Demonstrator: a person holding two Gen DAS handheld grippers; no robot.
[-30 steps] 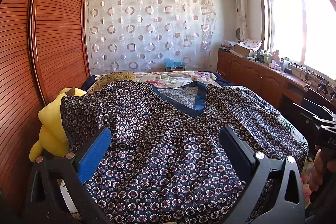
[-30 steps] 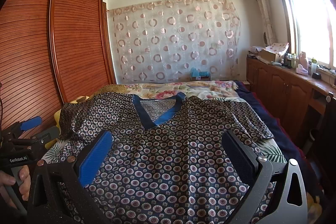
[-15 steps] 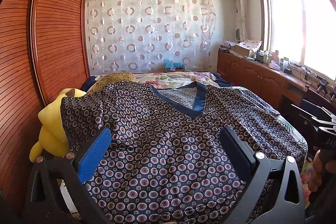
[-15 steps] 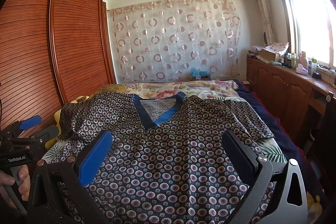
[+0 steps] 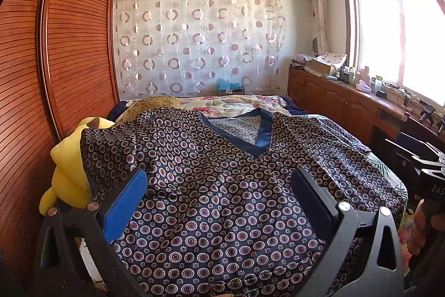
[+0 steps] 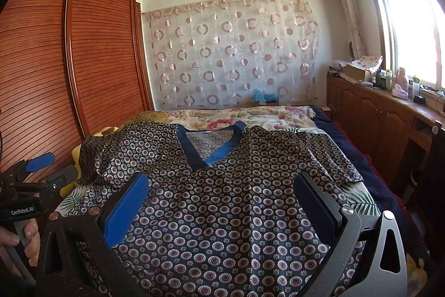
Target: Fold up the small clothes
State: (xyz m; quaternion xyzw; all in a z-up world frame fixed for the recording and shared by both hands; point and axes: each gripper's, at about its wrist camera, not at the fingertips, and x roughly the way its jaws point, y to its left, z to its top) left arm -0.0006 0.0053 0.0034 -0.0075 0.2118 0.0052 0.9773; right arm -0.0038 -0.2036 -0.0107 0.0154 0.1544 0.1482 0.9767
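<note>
From your left wrist view, the patterned top [image 5: 211,185] lies spread front-up across the bed [image 5: 239,105], dark navy with small ringed medallions and a plain blue V-neck band pointing toward you; its left sleeve drapes over a yellow plush toy [image 5: 69,166] at the bed's edge, and soft wrinkles run through the chest. Your left hand-held gripper [image 5: 219,194] hovers low over the hem end with its jaws spread wide, gripping nothing. From your right wrist view, the same top fills the near half of the bed, its right sleeve lying flat toward the window side. Your right hand-held gripper [image 6: 222,199] is likewise wide open and empty above the lower cloth, while your left hand [image 6: 19,241] grasps the other gripper's handle at the far left.
</note>
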